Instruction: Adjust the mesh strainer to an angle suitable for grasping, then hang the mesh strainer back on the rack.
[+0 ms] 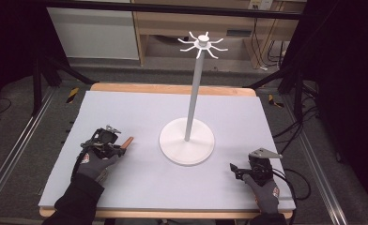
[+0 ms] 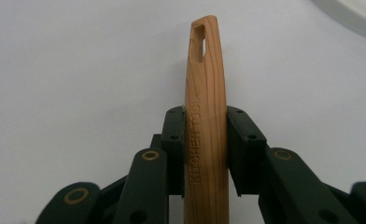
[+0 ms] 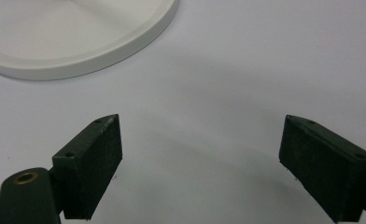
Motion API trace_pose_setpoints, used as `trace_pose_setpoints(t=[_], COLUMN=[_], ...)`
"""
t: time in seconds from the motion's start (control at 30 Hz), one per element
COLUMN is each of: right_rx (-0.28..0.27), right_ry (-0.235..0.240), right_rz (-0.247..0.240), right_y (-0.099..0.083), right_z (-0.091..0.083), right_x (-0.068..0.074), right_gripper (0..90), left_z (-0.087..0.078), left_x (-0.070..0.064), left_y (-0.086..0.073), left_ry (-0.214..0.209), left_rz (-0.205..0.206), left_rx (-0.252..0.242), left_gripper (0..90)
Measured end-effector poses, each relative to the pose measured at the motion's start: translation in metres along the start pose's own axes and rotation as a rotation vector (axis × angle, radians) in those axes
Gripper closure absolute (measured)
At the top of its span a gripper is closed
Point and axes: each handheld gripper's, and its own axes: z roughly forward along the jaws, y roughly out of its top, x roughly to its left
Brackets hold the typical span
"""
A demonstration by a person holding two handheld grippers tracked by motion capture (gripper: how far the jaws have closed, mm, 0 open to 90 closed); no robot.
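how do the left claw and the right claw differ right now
The left claw is shut on a wooden handle; the right claw is open and holds nothing. The left claw sits left of the white stand; the right claw sits at its right. Both are black and low over the table.
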Motion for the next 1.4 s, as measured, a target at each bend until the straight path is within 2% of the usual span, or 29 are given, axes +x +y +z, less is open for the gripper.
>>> trace_pose_setpoints(t=[0.2,0.37,0.4,0.43,0.47,0.53,0.57,0.6,0.7,0.83,0.87,0.93,1.13,1.27,1.4], right_rx=[-0.003,-0.012,-0.015,-0.018,-0.022,-0.025,-0.028,-0.030,-0.035,-0.035,-0.034,-0.037,-0.037,-0.036,-0.039], right_ry=[0.000,-0.001,-0.003,-0.004,-0.005,-0.003,0.000,-0.001,-0.003,-0.008,-0.009,-0.012,-0.013,-0.016,-0.009], right_rz=[0.005,0.006,0.003,0.002,-0.002,0.000,0.007,0.013,0.011,0.007,0.007,-0.004,0.004,0.001,0.011], right_y=[0.000,0.001,0.001,0.001,0.001,0.001,0.001,0.001,0.001,0.001,0.001,0.001,0.001,0.001,0.001], right_z=[-0.001,-0.002,-0.002,-0.002,-0.002,-0.002,-0.003,-0.003,-0.003,-0.004,-0.004,-0.004,-0.005,-0.004,-0.005], right_x=[0.000,0.000,-0.001,-0.001,-0.001,-0.001,-0.001,-0.001,-0.002,-0.001,-0.001,-0.002,-0.002,-0.002,-0.002], right_gripper=[13.6,13.6,13.6,13.4,13.3,13.2,12.9,12.8,12.7,12.7,12.7,12.7,12.4,12.4,12.4], left_z=[-0.020,-0.036,-0.040,-0.045,-0.045,-0.049,-0.052,-0.054,-0.057,-0.064,-0.067,-0.069,-0.081,-0.093,-0.099], left_x=[-0.006,-0.011,-0.011,-0.012,-0.012,-0.013,-0.015,-0.015,-0.017,-0.019,-0.021,-0.022,-0.028,-0.033,-0.036], left_y=[0.004,0.004,0.004,0.003,0.003,0.002,0.001,0.001,0.000,0.000,0.001,0.001,0.001,0.001,0.002], left_ry=[-0.018,-0.024,-0.026,-0.031,-0.031,-0.036,-0.026,-0.023,-0.013,-0.023,-0.023,-0.025,-0.030,-0.034,-0.050], left_rz=[0.004,0.010,0.007,0.001,0.001,-0.009,-0.013,-0.011,-0.012,-0.007,-0.004,-0.003,0.003,0.003,-0.005], left_rx=[-0.078,-0.166,-0.184,-0.227,-0.227,-0.269,-0.306,-0.320,-0.349,-0.375,-0.397,-0.401,-0.466,-0.533,-0.557], left_gripper=[70.0,70.0,70.0,70.0,70.0,70.0,70.0,70.0,70.0,70.0,70.0,70.0,70.0,70.1,70.0])
